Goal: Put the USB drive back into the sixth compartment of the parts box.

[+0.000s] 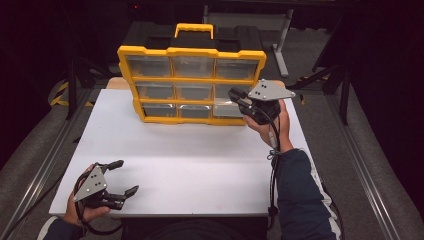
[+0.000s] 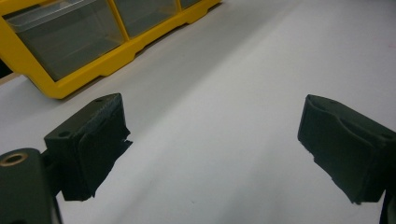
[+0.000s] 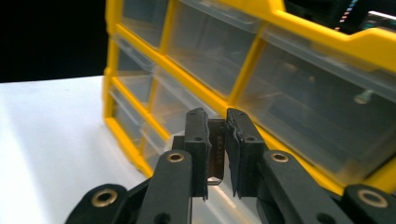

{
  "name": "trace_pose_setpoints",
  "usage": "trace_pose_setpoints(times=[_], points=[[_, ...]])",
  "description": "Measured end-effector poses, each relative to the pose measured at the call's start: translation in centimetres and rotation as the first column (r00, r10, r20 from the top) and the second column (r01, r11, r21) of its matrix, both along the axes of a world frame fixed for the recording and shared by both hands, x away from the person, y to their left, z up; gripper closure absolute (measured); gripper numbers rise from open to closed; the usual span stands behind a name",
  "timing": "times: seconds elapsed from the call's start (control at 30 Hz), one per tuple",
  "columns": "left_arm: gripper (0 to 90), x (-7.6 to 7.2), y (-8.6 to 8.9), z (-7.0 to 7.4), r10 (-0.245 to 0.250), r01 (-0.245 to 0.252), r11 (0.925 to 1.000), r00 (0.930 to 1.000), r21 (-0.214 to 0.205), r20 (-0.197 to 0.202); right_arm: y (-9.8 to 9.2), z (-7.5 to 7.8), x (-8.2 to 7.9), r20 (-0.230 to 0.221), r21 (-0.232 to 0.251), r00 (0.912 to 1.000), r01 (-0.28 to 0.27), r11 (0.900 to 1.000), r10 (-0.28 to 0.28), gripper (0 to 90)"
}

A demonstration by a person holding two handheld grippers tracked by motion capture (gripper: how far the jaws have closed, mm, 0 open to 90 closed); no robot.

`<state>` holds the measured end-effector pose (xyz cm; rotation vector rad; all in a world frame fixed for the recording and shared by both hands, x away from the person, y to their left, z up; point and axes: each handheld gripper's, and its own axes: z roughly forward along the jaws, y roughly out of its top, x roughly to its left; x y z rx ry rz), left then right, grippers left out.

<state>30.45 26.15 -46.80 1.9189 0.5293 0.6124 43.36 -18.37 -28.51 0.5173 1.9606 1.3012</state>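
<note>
Right gripper (image 3: 216, 154) jaws clamp drawer tab (image 3: 215, 151) of yellow organizer (image 1: 192, 82) | left gripper (image 1: 120, 177) jaws wide apart, nothing between

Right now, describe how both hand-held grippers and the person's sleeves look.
Both the left gripper and the right gripper are black, each with two jaws on pivoting links with brass-coloured rivets and a grey three-cornered plate on top. A black cable trails from the right one. The sleeves are dark blue with a white stripe.
</note>
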Motion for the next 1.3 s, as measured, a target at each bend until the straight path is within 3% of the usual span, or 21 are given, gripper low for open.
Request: trace_pose_setpoints(times=[0.6, 1.3], points=[[9.2, 0.0, 0.0, -0.1, -0.001, 0.001, 1.0, 1.0, 0.004, -0.002, -0.7, -0.4, 2.5, -0.022, 0.016, 0.9971, 0.073, 0.9972, -0.072, 79.5], [9.3, 0.0, 0.0, -0.1, -0.002, 0.002, 1.0, 1.0, 0.009, -0.003, -1.5, -2.0, 3.6, -0.054, 0.032, 0.9921, 0.115, 0.9929, -0.113, 79.4]])
